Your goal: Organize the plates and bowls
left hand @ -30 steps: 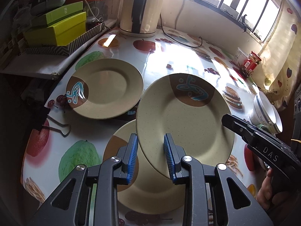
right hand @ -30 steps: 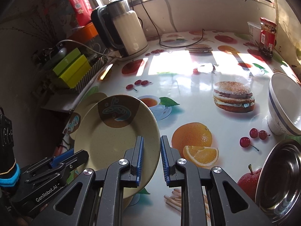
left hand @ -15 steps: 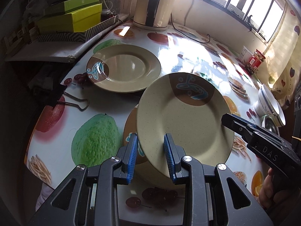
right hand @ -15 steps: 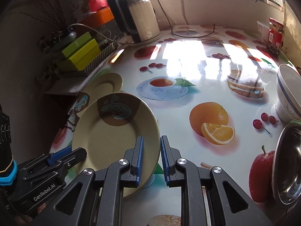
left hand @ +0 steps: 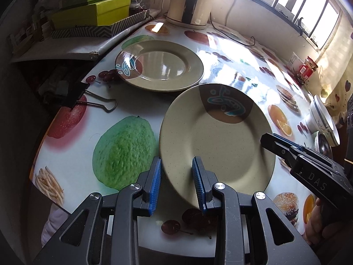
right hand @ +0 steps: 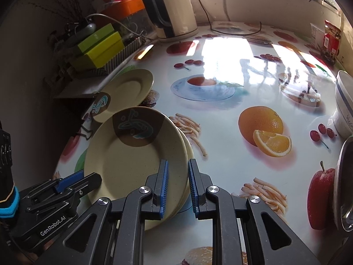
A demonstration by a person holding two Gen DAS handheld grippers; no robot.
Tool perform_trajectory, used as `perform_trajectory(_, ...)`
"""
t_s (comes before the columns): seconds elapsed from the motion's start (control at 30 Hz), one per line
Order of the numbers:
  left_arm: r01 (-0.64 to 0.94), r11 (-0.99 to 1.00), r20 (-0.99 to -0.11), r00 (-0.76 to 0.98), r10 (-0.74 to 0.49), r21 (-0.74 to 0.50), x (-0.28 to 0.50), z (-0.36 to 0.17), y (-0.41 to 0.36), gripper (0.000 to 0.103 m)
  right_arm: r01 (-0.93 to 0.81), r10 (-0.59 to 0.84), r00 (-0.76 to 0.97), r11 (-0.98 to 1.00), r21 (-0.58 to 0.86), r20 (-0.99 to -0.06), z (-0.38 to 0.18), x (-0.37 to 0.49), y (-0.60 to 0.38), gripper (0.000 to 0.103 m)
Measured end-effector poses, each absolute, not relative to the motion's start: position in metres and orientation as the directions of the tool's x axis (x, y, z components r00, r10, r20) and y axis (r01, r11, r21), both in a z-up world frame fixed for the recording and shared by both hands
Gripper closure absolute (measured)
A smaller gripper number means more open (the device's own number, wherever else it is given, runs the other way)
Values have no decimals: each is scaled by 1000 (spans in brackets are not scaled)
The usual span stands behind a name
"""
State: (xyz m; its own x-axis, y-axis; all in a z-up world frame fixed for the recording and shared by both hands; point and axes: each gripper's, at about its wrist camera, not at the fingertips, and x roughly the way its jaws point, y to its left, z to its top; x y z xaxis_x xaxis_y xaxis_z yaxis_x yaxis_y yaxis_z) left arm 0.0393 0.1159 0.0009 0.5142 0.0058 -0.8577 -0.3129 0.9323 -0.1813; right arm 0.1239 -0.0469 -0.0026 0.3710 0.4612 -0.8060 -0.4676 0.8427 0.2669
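Nearby, binder clip [left hand: 88, 97], kettle [right hand: 174, 11], bowl [right hand: 344, 103].

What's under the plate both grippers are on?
In the right wrist view a second plate's rim shows just beneath the top plate. The rest of it, and the table below, is covered.

left gripper [left hand: 176, 182] | fingers straddle tilted plate [left hand: 217, 141] rim | second plate [left hand: 158, 65] flat
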Motion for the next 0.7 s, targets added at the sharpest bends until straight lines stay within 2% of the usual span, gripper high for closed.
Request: perform_trajectory(0.7,-319,929,-858,514,4,-187,41,-1,117,73,-478,439,383,847,232,-813,-5,123,-42,82)
